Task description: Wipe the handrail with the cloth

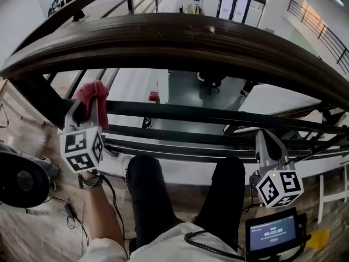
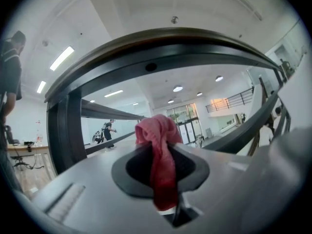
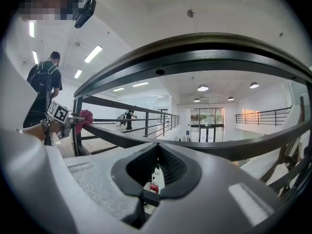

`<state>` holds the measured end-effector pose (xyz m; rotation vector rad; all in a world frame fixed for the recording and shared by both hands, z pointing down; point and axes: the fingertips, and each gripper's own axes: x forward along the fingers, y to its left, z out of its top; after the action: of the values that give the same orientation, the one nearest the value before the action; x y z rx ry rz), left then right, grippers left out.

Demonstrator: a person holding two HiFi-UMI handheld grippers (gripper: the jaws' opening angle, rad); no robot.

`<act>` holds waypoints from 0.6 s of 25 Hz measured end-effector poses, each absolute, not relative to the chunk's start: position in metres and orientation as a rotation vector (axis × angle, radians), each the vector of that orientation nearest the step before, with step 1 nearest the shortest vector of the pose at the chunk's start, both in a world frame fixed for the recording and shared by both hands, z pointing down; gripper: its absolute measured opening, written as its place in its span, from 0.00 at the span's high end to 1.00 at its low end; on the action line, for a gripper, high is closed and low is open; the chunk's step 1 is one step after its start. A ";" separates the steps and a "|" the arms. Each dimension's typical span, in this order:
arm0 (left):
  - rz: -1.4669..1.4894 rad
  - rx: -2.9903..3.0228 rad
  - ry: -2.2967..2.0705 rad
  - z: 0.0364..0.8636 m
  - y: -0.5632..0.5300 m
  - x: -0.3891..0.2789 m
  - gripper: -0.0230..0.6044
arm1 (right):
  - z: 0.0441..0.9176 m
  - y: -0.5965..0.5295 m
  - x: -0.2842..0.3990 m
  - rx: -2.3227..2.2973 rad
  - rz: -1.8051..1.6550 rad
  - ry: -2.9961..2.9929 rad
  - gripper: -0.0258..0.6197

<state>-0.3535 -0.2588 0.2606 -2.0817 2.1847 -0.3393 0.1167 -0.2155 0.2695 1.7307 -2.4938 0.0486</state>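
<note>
The left claw [image 1: 89,106] is closed on a red cloth [image 1: 93,94], which bunches above its jaws and hangs down between them. The cloth sits below the dark curved handrail [image 1: 180,34], apart from it. The right claw [image 1: 265,139], lower down beside the railing bars, has its jaws together and holds nothing.

We see the handrail [image 1: 180,34] spanning the upper frame, with lower rails [image 1: 218,116] beneath it. The left gripper [image 1: 86,112], cloth [image 1: 92,94] in its jaws, sits centre left, and the right gripper [image 1: 265,142] lower right.
</note>
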 end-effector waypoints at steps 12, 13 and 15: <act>-0.387 -2.207 2.046 0.274 -0.263 -0.280 0.85 | 0.283 -0.211 0.119 1.664 0.047 -2.542 0.96; -0.391 -2.215 2.039 0.275 -0.263 -0.275 0.85 | 0.284 -0.211 0.119 1.659 0.046 -2.544 0.96; -0.402 -2.234 2.023 0.275 -0.265 -0.265 0.85 | 0.284 -0.212 0.119 1.655 0.046 -2.548 0.96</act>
<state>-0.2648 -0.2646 0.2753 -2.2342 2.0225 -0.4017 0.1192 -0.2118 0.2843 1.6553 -2.5477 0.0460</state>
